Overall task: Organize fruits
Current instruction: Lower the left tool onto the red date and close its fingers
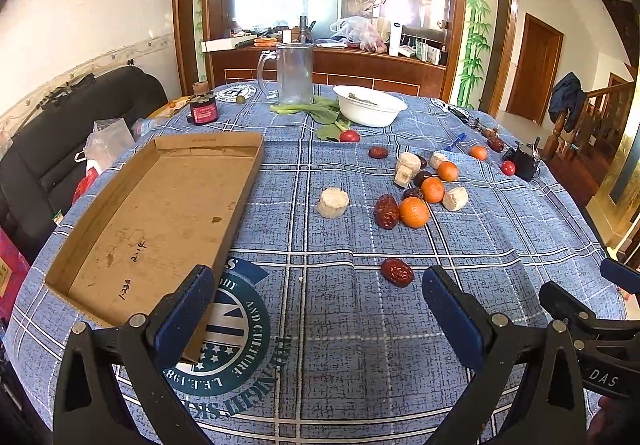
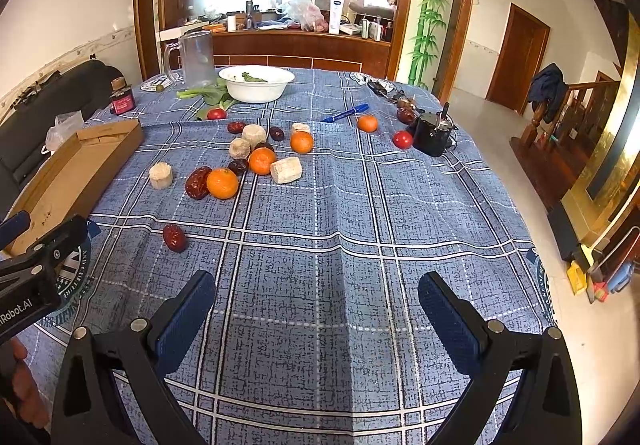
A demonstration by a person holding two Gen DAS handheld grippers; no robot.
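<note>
Several oranges (image 1: 414,211) (image 2: 222,183), red dates (image 1: 397,272) (image 2: 174,237) and pale cut chunks (image 1: 333,202) (image 2: 161,175) lie scattered on the blue checked tablecloth. A shallow cardboard tray (image 1: 160,213) (image 2: 72,173) sits at the left and holds nothing. My left gripper (image 1: 318,293) is open and empty above the cloth, its left finger over the tray's near corner. My right gripper (image 2: 316,297) is open and empty over bare cloth, nearer than the fruit. The nearest date lies just ahead between the two grippers.
A white bowl (image 1: 370,105) (image 2: 257,83), a clear mug (image 1: 294,73) (image 2: 195,59) and green leaves stand at the back. Small red fruits (image 2: 402,139), a blue pen (image 2: 345,113) and a black pot (image 2: 434,133) sit at the right. A black chair (image 1: 60,133) stands left of the table.
</note>
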